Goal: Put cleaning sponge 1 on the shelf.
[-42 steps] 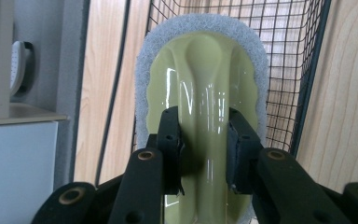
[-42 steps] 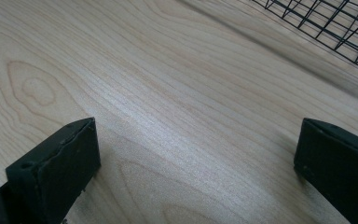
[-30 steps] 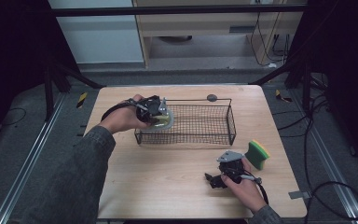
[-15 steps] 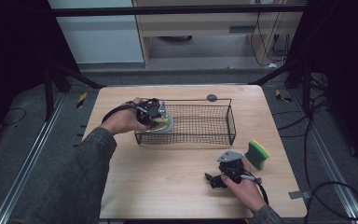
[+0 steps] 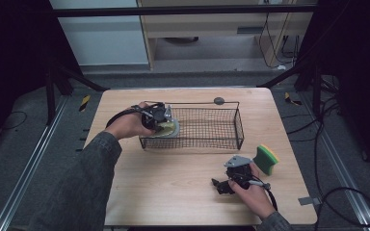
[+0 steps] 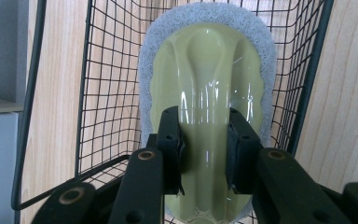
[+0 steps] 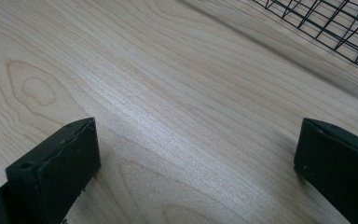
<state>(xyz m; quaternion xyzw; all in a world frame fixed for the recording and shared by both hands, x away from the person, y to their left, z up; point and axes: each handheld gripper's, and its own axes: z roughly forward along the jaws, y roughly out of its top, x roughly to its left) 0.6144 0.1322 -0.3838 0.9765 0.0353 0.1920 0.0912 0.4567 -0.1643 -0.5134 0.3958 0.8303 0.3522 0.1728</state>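
A black wire basket (image 5: 207, 126) stands on the wooden table (image 5: 173, 192). My left gripper (image 5: 160, 120) is at the basket's left end, shut on the pale green handle of a scrubbing pad (image 6: 205, 88) with a grey-white fringe, held inside the basket (image 6: 98, 93). The scrubbing pad (image 5: 170, 128) shows yellow-green in the high view. My right gripper (image 5: 219, 186) rests low over the table at the front right, open, its black fingers (image 7: 56, 163) wide apart over bare wood. A green and yellow sponge (image 5: 266, 159) lies just right of it.
A small dark round object (image 5: 218, 100) sits behind the basket near the table's far edge. Cables trail off the table's right side (image 5: 318, 202). A corner of the basket (image 7: 335, 32) shows in the right gripper view.
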